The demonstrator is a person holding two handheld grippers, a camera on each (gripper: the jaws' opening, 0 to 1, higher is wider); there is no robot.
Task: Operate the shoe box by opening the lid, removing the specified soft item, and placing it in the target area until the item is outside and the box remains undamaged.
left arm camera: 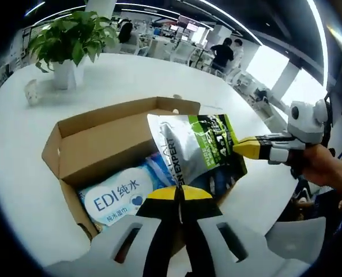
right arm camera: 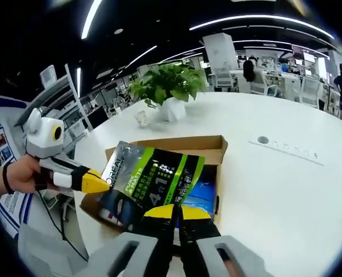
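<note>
Pouch of silver, black and green foil with white lettering point(left arm camera: 196, 147) hangs above the open brown cardboard shoe box point(left arm camera: 96, 135), pinched at two opposite edges. The left gripper point(left arm camera: 179, 193), yellow-tipped with black and grey jaws, has its tips closed together on the pouch's lower edge in the left gripper view. The right gripper point(right arm camera: 173, 212) clamps its own side of the pouch the same way, jaws together on the bottom edge in the right gripper view.

Each gripper also appears as a visitor in the other's view, a yellow tip biting the pouch's side edge. The pouch's long axis runs roughly from one gripper to the other, so it is stretched between them, clear of the box walls, as far as I can judge. Neither gripper is nearer; both hold it.

The left gripper view shows a blue and white packet of wipes point(left arm camera: 116, 199) lying inside the box, and the box flap open toward the white round table point(left arm camera: 21, 150). The right gripper view shows a potted green plant point(right arm camera: 168, 86) beyond the box and bare tabletop to the right, a likely place to set the pouch down.
</note>
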